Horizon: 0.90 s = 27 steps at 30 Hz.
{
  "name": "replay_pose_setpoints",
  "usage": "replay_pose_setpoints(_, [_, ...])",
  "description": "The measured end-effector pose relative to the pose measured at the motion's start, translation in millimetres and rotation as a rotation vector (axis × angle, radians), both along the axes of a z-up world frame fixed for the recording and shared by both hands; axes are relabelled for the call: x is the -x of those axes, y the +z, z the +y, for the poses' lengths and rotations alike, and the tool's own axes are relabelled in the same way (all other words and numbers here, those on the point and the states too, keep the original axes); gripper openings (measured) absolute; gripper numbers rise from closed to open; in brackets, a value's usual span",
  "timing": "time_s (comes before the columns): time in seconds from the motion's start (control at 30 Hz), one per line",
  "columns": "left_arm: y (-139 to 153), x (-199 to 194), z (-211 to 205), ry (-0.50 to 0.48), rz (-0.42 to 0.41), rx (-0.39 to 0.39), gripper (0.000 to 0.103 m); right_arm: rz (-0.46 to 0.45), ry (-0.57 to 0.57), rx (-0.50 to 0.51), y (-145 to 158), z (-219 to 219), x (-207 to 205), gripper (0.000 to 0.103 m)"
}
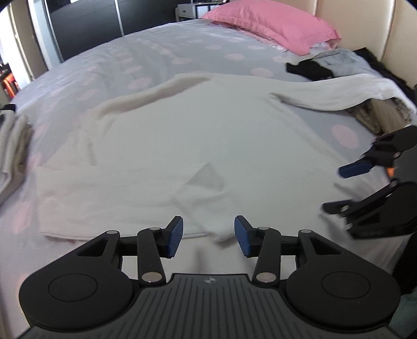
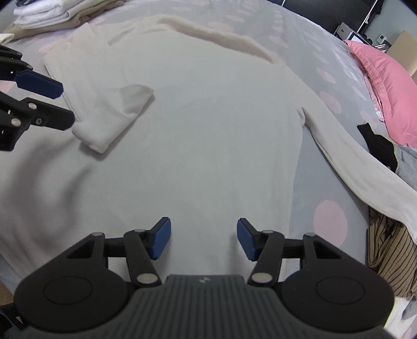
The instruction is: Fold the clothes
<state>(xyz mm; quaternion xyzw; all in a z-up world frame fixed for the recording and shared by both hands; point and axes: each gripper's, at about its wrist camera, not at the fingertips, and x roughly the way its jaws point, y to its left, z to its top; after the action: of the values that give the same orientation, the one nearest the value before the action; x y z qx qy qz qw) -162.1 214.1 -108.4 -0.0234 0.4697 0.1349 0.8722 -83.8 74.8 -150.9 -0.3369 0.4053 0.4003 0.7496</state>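
Above white sweater (image 2: 203,125), two parted claws

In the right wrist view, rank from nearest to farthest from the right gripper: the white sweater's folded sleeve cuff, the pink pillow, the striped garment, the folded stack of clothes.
From the right gripper:
1. Striped garment, low at the right edge.
2. Folded sleeve cuff, left, lying on the sweater's body.
3. Pink pillow at upper right and folded stack at top left: too close to call.
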Motion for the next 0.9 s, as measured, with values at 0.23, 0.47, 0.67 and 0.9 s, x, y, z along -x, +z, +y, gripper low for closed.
replay_pose_setpoints(0.23, [-5, 24, 42, 0.092, 0.049, -0.035, 0.034, 0.017, 0.03, -0.05, 3, 0, 14, 0.046])
replay_pose_setpoints(0.47, [-17, 29, 63, 0.146, 0.107, -0.088, 0.033, 0.016, 0.0, -0.055, 5, 19, 24, 0.044])
replay_pose_setpoints(0.67, [-29, 24, 68, 0.17, 0.164, -0.076, 0.033, 0.007, 0.029, -0.115, 19, 46, 46, 0.044])
replay_pose_setpoints(0.9, [-45, 29, 83, 0.257, 0.208, 0.05, 0.033, 0.028, 0.071, -0.156, 26, 87, 59, 0.044])
